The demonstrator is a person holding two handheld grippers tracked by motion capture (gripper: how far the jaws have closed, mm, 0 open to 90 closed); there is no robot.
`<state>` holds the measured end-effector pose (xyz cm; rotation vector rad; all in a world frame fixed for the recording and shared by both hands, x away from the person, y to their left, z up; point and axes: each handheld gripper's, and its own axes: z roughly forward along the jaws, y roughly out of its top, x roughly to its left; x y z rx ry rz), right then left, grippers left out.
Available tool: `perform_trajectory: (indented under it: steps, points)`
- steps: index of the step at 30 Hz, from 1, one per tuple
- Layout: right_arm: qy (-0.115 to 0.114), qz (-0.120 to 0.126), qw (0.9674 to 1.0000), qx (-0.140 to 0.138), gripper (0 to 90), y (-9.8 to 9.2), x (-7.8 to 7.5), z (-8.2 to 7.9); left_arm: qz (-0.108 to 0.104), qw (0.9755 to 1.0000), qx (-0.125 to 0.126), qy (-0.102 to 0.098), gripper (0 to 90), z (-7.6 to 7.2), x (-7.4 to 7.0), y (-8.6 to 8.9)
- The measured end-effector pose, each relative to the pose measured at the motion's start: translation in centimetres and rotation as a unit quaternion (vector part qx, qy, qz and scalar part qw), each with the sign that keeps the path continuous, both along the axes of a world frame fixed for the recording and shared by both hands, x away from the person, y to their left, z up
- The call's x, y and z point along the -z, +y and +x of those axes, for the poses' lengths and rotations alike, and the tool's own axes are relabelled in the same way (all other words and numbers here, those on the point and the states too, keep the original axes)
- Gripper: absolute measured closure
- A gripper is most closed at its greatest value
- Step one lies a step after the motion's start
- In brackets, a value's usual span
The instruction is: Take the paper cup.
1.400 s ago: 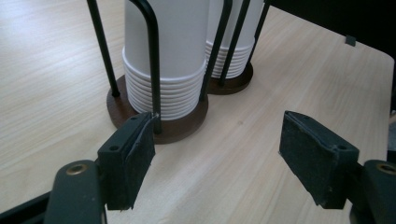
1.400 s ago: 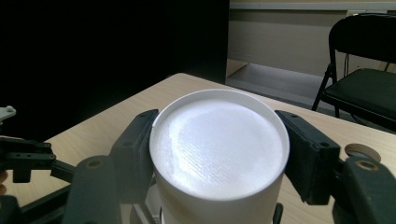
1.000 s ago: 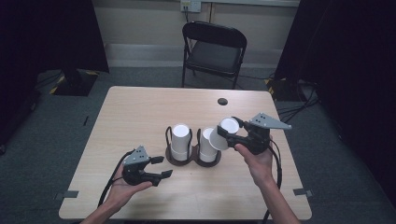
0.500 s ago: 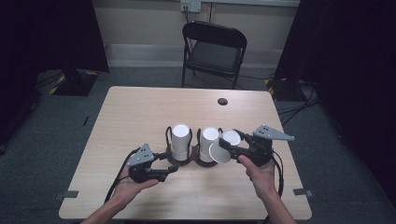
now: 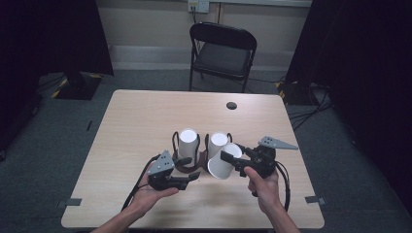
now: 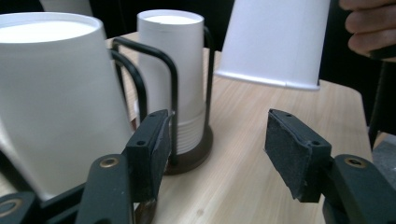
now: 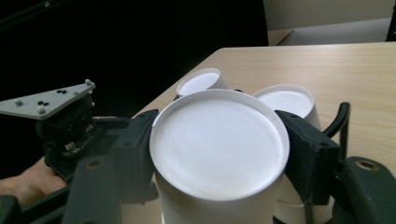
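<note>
Two grippers, one paper cup in play. Lower left of the high view, the left gripper sits just in front of the dark wire cup rack with its claw apart and nothing between the pads; it's just been closing in a bit. Its own view shows the left pad right beside the rack's wire and the left stack, with bare table in the gap.

Moving right, the rack holds two upside-down cup stacks, the left stack at and the right stack. Right of centre, the right gripper is clamped on a single cup, pads on either side near the closed base (clear in the right gripper view).

The cup's long axis is tipped, somewhere between level and upright: base up toward the gripper, open mouth down and toward the lower left of the frame, hanging just off the table, just beside the right stack.

What could go wrong imo: thin paper squeezed near the base could dent or slip out. It's also close enough to bump the right stack or snag the rack wire, and the left claw could nudge the rack
</note>
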<state>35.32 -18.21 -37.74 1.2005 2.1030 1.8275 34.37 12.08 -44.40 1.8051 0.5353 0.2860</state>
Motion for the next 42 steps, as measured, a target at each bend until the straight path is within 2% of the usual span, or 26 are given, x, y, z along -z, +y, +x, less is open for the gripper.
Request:
perform_trajectory:
  steps: [5,8,13,18,21,24,28,31,32,35,37,38,39,42]
  points:
    - [0.022,0.036,0.999,-0.012,34.0,0.0,0.2,-0.1,-0.001,0.9999,0.009,-0.007,41.3,-0.1,0.2,-0.6]
    - [0.031,0.05,0.9981,-0.019,34.0,0.0,0.2,0.0,-0.005,0.9999,0.005,-0.012,41.3,-0.1,0.2,-0.8]
    - [0.039,0.055,0.9974,-0.026,34.1,0.6,0.2,0.1,-0.016,0.9995,0.005,-0.026,42.8,-0.1,0.2,-1.4]
    - [0.045,0.059,0.9966,-0.037,34.0,1.2,0.3,-0.1,-0.032,0.999,0.003,-0.03,44.2,-0.6,0.4,-2.2]
    - [0.051,0.063,0.9957,-0.045,34.0,1.5,0.4,-0.1,-0.034,0.9982,0.006,-0.049,46.0,-1.0,0.4,-2.5]
    - [0.059,0.068,0.9949,-0.047,34.0,1.7,0.5,-0.1,-0.034,0.9976,0.014,-0.059,46.5,-1.2,0.4,-2.7]
    - [0.081,0.087,0.9917,-0.048,34.0,1.9,0.8,0.0,-0.035,0.9967,0.015,-0.071,47.9,-1.4,0.4,-3.1]
    - [0.093,0.094,0.9899,-0.051,34.0,2.3,0.9,0.0,-0.035,0.996,0.007,-0.082,47.9,-1.6,0.4,-3.2]
    - [0.099,0.1,0.9884,-0.058,34.0,2.4,1.0,0.0,-0.037,0.9957,0.003,-0.085,48.3,-1.6,0.3,-3.1]
    - [0.106,0.11,0.9859,-0.068,33.9,2.7,1.2,0.1,-0.045,0.9943,-0.003,-0.097,52.9,-1.7,0.2,-2.8]
    - [0.107,0.111,0.9855,-0.072,33.5,2.7,1.2,0.1,-0.053,0.9942,-0.004,-0.093,60.3,-1.5,0.2,-2.5]
    - [0.098,0.102,0.9872,-0.074,32.6,2.7,1.1,0.0,-0.057,0.9945,-0.001,-0.088,65.0,-1.4,0.1,-2.4]
    - [0.092,0.09,0.989,-0.073,32.2,2.8,1.1,-0.1,-0.055,0.9942,-0.004,-0.093,66.2,-1.4,0.1,-2.2]
    - [0.086,0.079,0.9908,-0.069,30.4,2.9,1.2,-0.2,-0.058,0.9945,-0.006,-0.087,74.5,-1.3,0.2,-1.9]
